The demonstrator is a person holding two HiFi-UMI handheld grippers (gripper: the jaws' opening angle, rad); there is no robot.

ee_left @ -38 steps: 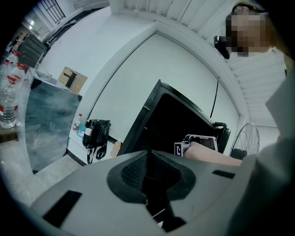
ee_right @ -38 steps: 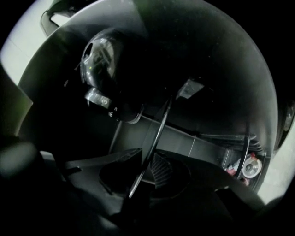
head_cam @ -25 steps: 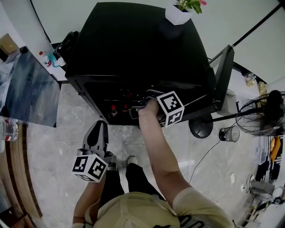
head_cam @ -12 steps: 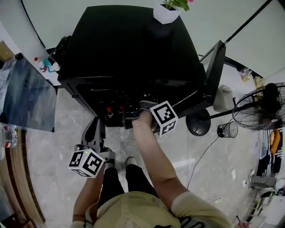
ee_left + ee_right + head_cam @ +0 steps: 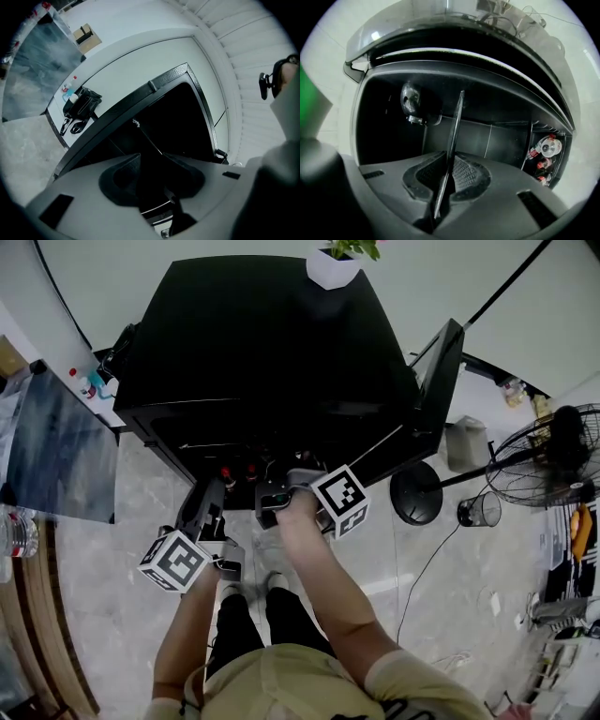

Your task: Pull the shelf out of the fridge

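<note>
Black fridge (image 5: 272, 334) stands with its door (image 5: 436, 381) swung open, and the right gripper (image 5: 449, 171) has its jaws closed on the front edge of the thin shelf (image 5: 455, 122), one ribbed pad pressing on each face; the shelf (seen edge-on) runs straight ahead of those jaws into the dark cavity. Red-capped bottles (image 5: 544, 149) sit well to the right of those jaws in the right gripper view. The left gripper (image 5: 152, 172) is opening its jaws with nothing between them, and beyond them lies the fridge's open front
</note>
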